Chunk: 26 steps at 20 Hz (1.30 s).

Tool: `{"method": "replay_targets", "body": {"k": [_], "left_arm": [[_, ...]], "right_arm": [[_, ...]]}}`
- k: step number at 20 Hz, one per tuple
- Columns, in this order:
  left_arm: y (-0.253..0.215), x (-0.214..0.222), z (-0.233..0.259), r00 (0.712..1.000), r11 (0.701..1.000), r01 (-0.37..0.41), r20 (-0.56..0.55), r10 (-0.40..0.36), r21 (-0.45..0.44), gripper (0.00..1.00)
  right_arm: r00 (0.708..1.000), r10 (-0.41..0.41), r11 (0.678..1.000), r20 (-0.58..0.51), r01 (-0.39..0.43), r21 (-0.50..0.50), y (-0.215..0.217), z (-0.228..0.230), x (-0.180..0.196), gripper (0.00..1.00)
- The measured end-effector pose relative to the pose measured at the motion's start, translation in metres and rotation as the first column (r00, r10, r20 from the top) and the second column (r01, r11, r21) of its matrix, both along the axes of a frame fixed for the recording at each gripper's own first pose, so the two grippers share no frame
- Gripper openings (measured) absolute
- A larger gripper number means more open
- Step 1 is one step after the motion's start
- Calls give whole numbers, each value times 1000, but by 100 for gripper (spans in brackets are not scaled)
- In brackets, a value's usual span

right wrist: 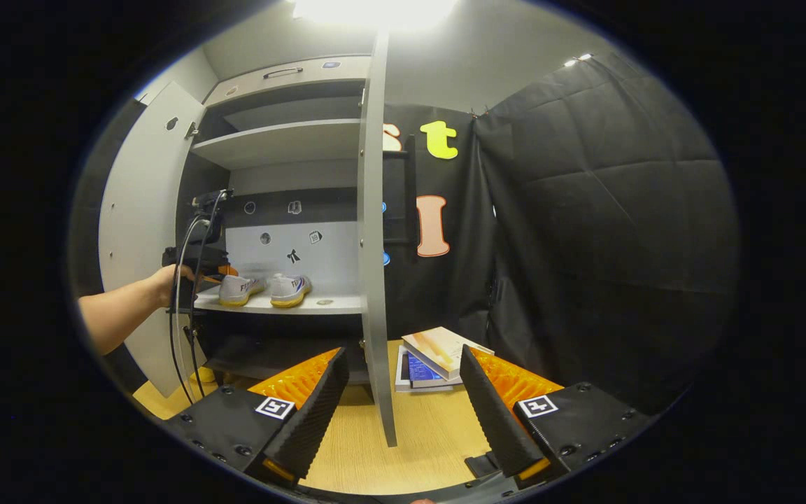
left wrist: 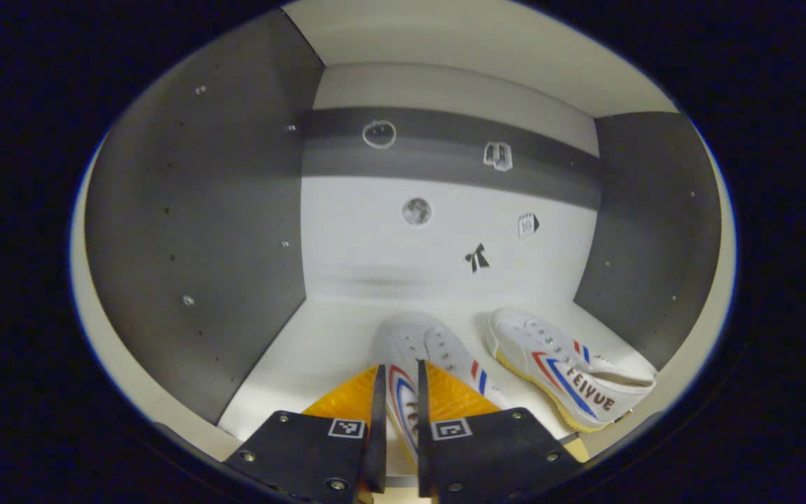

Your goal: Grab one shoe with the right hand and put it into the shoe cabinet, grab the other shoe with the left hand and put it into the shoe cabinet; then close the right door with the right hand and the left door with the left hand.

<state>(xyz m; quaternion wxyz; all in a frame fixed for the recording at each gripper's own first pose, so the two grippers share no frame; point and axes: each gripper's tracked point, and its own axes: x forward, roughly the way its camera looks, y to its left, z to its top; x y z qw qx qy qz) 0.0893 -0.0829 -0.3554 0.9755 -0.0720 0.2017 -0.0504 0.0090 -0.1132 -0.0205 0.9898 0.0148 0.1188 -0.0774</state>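
Standing open on the wooden table (right wrist: 438,427), the shoe cabinet (right wrist: 284,140) shows its left door (right wrist: 138,231) swung wide and its right door (right wrist: 373,280) edge-on toward the right gripper view, with both white shoes side by side on one shelf (right wrist: 333,303). Inside that compartment the right-hand shoe (left wrist: 567,367) lies free, its long axis running near-to-far with the toe toward the back wall (left wrist: 438,231), while the left-hand shoe (left wrist: 420,350) points the same way. The left gripper (left wrist: 398,392) has its fingers clamped on that shoe's heel collar, and the right gripper (right wrist: 399,381) hangs spread wide above the table near some books (right wrist: 438,357).
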Motion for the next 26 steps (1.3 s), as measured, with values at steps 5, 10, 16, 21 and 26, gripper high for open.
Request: {"method": "replay_targets", "body": {"k": [5,10,16,21,26], "left_arm": [[1,-32,62,990,1000,12,142,-14,16,91],[-3,-91,123,960,999,41,278,-40,0,91],[-8,-161,157,932,995,93,348,-99,33,91],[-6,-216,148,930,993,109,346,-121,54,92],[19,-266,129,949,996,76,304,-85,43,90]], "right_arm": [[999,-11,1000,31,11,-9,-14,16,7,100],[997,-35,999,64,36,-18,-39,36,13,100],[992,-84,996,95,83,18,-67,54,27,100],[987,-106,994,117,103,27,-82,67,50,98],[983,-119,993,140,116,29,-90,81,74,98]]}}
